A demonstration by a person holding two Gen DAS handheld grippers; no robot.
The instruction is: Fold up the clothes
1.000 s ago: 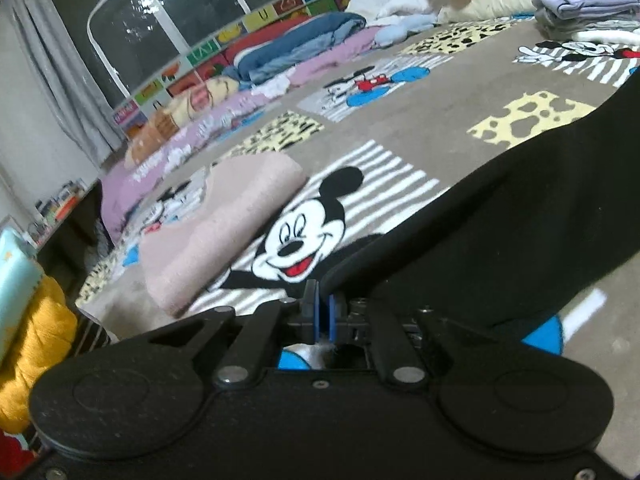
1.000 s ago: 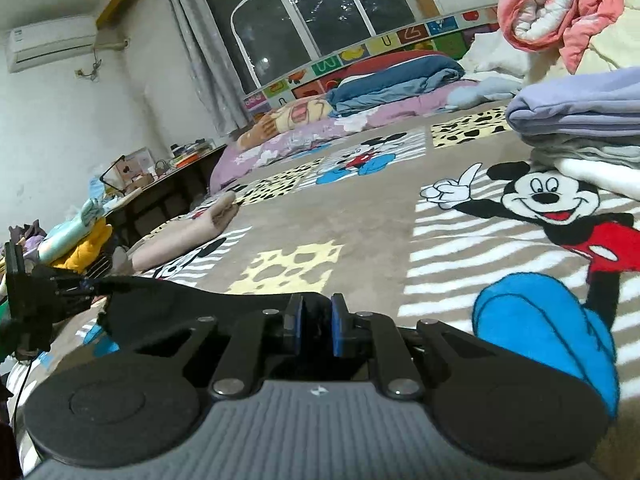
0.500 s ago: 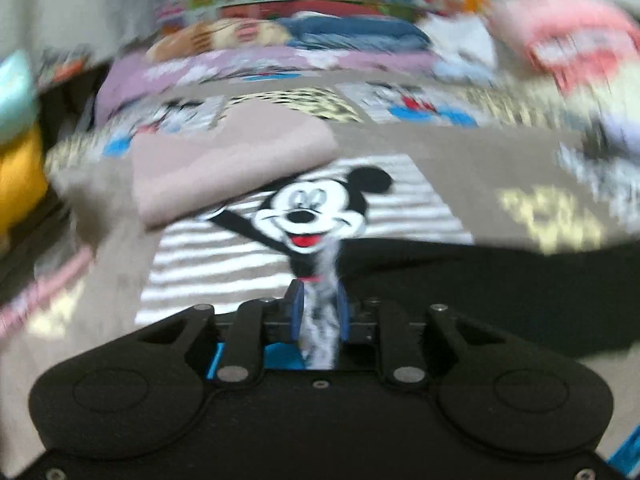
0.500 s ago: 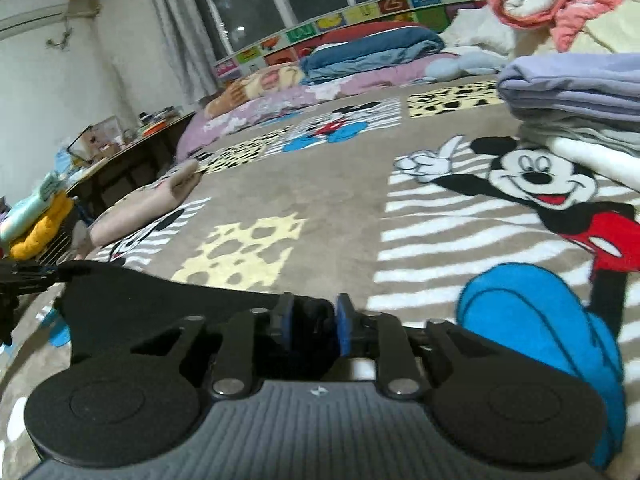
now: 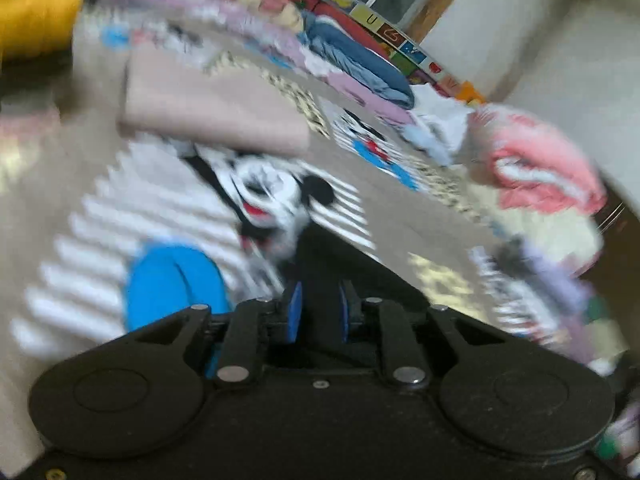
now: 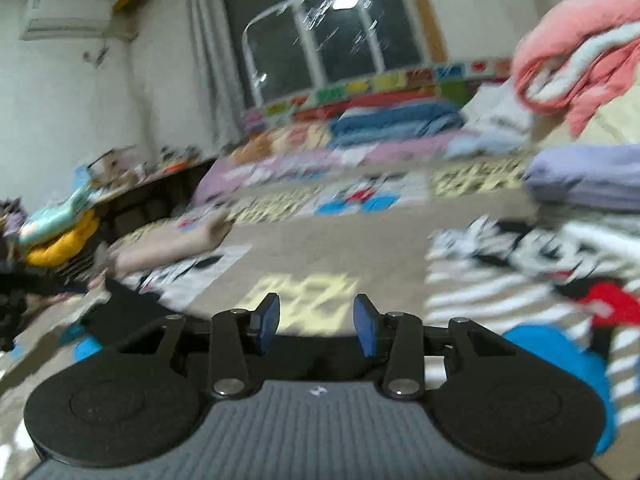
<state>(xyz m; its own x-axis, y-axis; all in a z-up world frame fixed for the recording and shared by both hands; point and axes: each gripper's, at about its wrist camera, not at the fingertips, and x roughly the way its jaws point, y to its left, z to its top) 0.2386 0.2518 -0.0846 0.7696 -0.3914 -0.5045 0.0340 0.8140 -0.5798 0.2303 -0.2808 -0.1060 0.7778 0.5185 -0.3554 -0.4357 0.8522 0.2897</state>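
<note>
The left gripper (image 5: 318, 312) has its blue pads a narrow way apart, with the black garment (image 5: 336, 268) running between them. The view is blurred, so whether the pads press the cloth or just stand beside it cannot be told.

The right gripper (image 6: 316, 322) stands clearly apart at the pads, nothing between them, only blanket showing through the gap.

In the right wrist view the black garment (image 6: 132, 312) lies flat on the blanket (image 6: 320, 248), under and to the left of that gripper's body, one end reaching toward the bed's left edge. Beyond the garment lies a folded beige cloth (image 6: 172, 246), near it but apart. Farther than the beige cloth, along the window side, blue bedding (image 6: 392, 122) is heaped. To the right of the garment, well apart, a lilac stack (image 6: 588, 178) sits on the blanket with a pink heap (image 6: 572, 64) above it.
</note>
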